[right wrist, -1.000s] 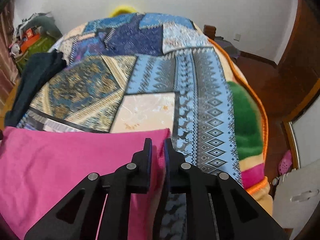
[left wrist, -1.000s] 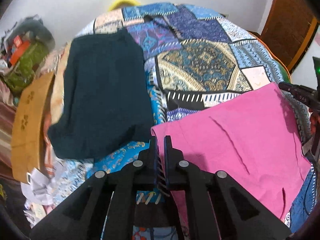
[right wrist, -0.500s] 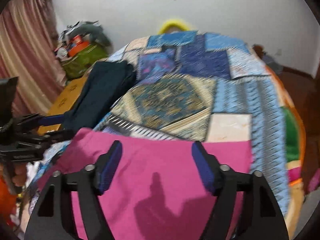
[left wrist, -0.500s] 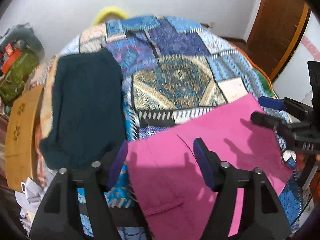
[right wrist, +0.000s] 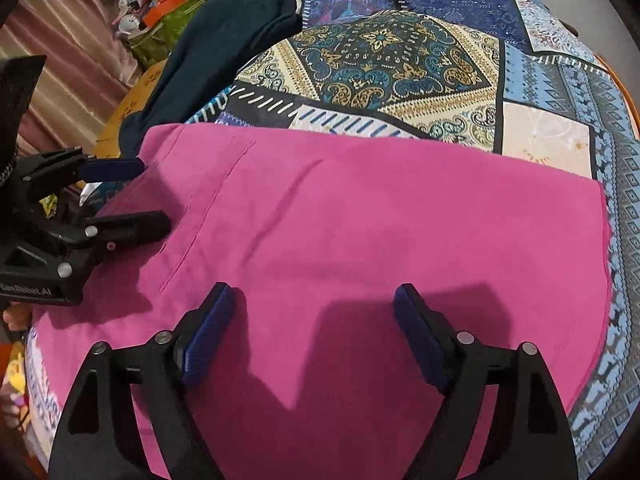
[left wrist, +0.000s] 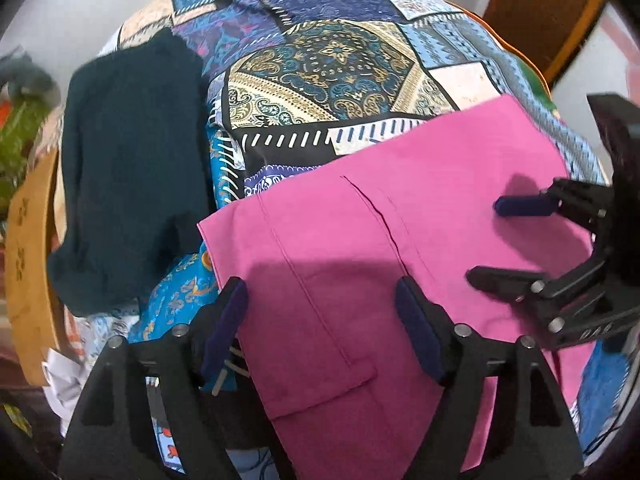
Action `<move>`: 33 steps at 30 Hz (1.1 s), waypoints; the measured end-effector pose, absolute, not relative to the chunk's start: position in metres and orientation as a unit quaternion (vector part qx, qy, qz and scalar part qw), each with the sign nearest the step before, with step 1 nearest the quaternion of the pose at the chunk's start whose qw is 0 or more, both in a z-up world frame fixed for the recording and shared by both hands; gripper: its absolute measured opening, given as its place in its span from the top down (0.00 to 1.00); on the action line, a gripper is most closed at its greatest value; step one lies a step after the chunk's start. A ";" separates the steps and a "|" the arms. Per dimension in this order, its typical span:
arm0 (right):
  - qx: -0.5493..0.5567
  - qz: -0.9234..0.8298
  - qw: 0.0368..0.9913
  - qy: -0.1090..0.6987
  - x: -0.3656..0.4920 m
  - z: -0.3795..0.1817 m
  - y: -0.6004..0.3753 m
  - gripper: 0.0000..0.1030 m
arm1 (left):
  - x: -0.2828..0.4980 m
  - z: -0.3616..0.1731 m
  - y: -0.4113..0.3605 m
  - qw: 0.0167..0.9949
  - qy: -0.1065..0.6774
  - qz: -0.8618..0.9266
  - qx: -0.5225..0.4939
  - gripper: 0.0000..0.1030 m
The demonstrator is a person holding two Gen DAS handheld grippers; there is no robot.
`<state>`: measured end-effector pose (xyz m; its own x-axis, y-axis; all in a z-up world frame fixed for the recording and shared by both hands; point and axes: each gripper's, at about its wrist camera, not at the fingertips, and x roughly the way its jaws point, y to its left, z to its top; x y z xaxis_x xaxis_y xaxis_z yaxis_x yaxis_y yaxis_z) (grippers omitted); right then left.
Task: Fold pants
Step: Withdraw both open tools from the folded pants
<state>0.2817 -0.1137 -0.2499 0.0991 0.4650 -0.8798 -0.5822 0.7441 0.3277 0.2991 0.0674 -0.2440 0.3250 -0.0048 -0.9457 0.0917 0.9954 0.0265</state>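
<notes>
The pink pants (left wrist: 400, 216) lie folded flat on a patchwork bedspread (left wrist: 340, 52); they also fill the near part of the right wrist view (right wrist: 360, 220). My left gripper (left wrist: 320, 304) is open and empty, hovering over the pants' left part with a pocket flap below it. It also shows in the right wrist view (right wrist: 136, 196) at the left edge. My right gripper (right wrist: 312, 312) is open and empty above the pants' middle. It shows in the left wrist view (left wrist: 488, 240) at the right, over the pants' right side.
A dark teal folded garment (left wrist: 128, 168) lies on the bed to the left of the pants, also in the right wrist view (right wrist: 216, 48). A wooden board (left wrist: 28, 272) edges the bed's left side. Clutter (right wrist: 160, 8) and a curtain (right wrist: 60, 52) stand beyond. A brown door (left wrist: 540, 12) is at right.
Both grippers were shut on the pants' far corners a second ago. They have let go, opened wide and drawn back above the pants, which now lie flat.
</notes>
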 end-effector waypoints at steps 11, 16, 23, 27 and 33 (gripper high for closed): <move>-0.045 0.326 0.756 0.566 0.253 -0.242 -0.168 0.19 | 0.261 -0.226 0.072 0.824 0.565 -0.029 0.030 0.24; -0.033 0.310 0.766 0.562 0.239 -0.239 -0.184 0.19 | 0.242 -0.216 0.070 0.830 0.555 -0.026 0.035 0.22; -0.024 0.290 0.782 0.551 0.217 -0.235 -0.208 0.19 | 0.211 -0.205 0.074 0.846 0.533 -0.013 0.028 0.19; -0.033 0.276 0.789 0.548 0.209 -0.232 -0.217 0.19 | 0.199 -0.203 0.081 0.847 0.531 -0.010 0.004 0.17; -0.045 0.264 0.802 0.533 0.201 -0.217 -0.218 0.19 | 0.182 -0.183 0.089 0.862 0.507 0.013 -0.001 0.18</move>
<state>0.2014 -0.2179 -0.2170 0.2917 0.3760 -0.8795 -0.4722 0.8563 0.2094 0.1819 0.0886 -0.1835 0.4859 0.0224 -0.8737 -0.0240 0.9996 0.0122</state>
